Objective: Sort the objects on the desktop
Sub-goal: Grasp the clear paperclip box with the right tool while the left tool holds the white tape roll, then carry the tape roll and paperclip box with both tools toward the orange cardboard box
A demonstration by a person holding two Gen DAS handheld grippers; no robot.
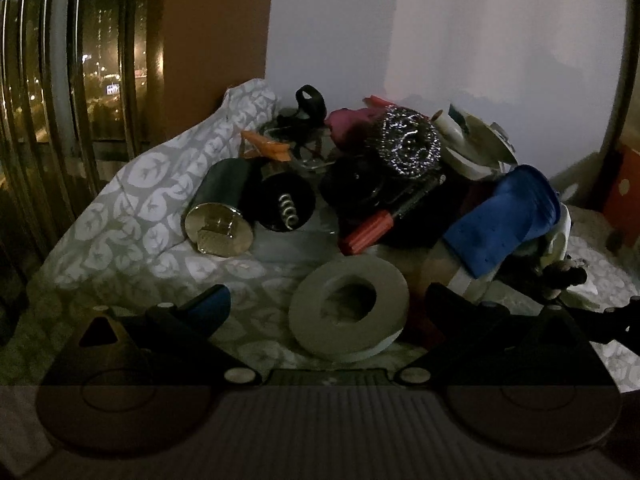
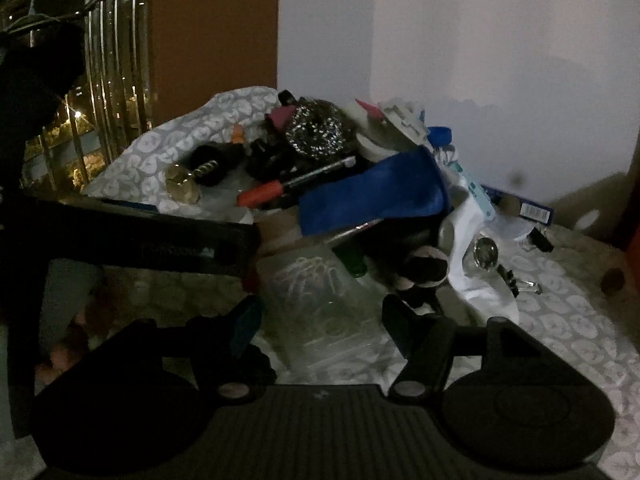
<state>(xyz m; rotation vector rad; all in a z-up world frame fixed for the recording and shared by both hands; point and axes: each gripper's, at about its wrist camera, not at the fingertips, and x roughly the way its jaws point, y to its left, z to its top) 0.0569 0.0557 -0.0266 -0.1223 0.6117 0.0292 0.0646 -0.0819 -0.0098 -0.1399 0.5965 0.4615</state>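
A grey roll of tape [image 1: 348,312] lies flat on the patterned cloth [image 1: 132,216]. It sits between the wide-spread fingers of my left gripper [image 1: 332,302], which is open and not touching it. My right gripper [image 2: 322,316] has a clear plastic box of paper clips [image 2: 316,292] filling the gap between its fingers, and the pads lie against its sides. Behind is a pile: steel scourer [image 1: 408,144] [image 2: 316,132], blue cloth [image 1: 504,220] [image 2: 372,196], orange-handled screwdriver [image 1: 372,228] [image 2: 264,194], and a dark cylinder with a shiny end [image 1: 220,208].
A metal railing [image 1: 60,80] stands at the left over night lights, and a white wall closes the back. In the right wrist view the left tool's dark body [image 2: 140,240] crosses the left side. A black-and-white plush [image 2: 424,268], binder clip [image 2: 516,280] and blue carton [image 2: 520,208] lie to the right.
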